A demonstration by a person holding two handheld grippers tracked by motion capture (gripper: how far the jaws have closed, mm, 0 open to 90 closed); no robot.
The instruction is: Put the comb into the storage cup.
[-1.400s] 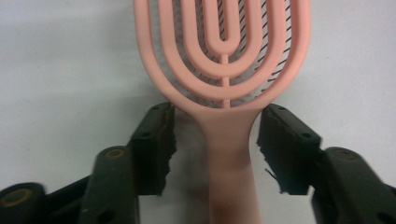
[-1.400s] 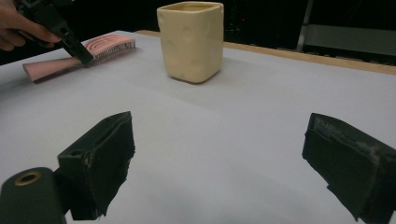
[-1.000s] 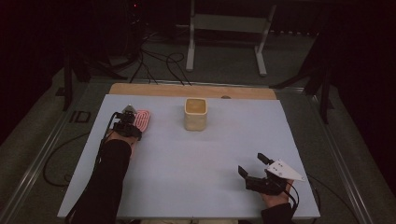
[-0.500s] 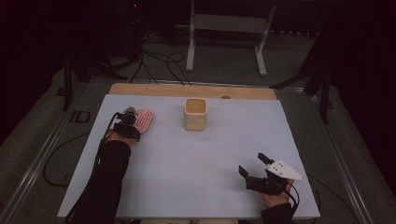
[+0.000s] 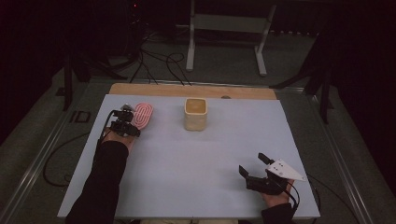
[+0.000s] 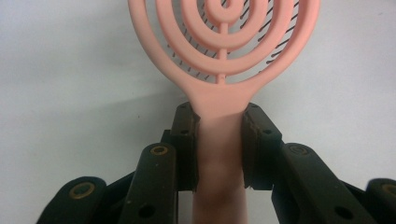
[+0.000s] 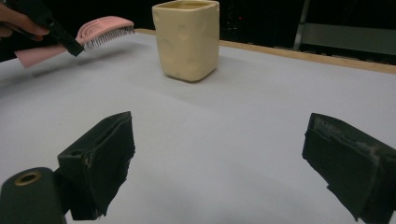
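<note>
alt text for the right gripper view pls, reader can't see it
The right gripper, jaws wide apart and holding nothing, faces a cream square cup standing upright on a pale table. At upper left, the left gripper holds a pink hairbrush by its handle, bristles down, raised off the surface.

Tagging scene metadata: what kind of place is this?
Likely a lab recording rig, not a home: a table under a white sheet, cables on the grey floor, a metal stand behind, dark surroundings.
</note>
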